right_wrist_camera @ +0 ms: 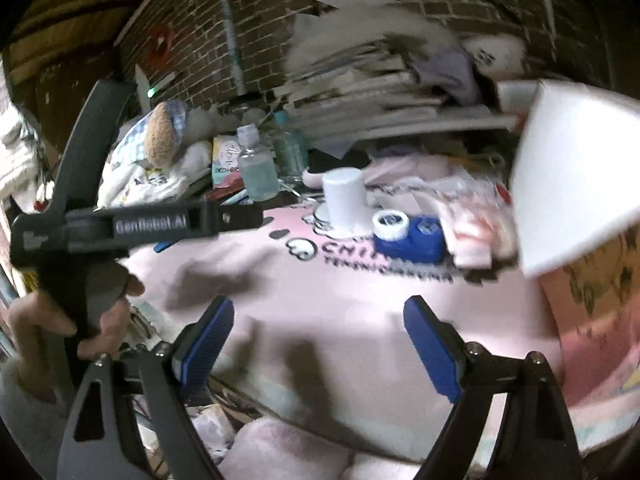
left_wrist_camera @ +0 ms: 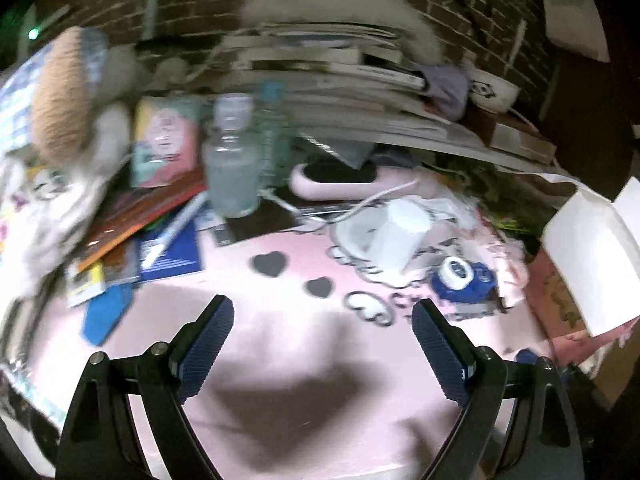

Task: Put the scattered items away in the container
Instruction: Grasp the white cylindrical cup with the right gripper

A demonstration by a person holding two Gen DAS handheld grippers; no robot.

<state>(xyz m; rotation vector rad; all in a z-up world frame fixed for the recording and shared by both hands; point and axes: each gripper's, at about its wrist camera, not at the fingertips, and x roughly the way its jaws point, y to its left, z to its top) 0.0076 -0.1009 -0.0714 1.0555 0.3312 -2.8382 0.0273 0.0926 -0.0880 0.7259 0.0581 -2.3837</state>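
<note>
Above the near part of the pink mat (left_wrist_camera: 304, 344), the left gripper (left_wrist_camera: 323, 322) hangs with its jaws wide apart and empty; the right gripper (right_wrist_camera: 319, 318) is the same, spread and holding nothing. Beyond them, at the mat's far edge, the blue-and-white punch (right_wrist_camera: 408, 236) lies just beside the white cup (right_wrist_camera: 346, 200). Behind the cup stand the clear bottles (left_wrist_camera: 232, 168). At the mat's right edge sits the white box (left_wrist_camera: 596, 256), likely the container, its inside hidden. By my reading, tidying has barely started: everything visible remains scattered.
</note>
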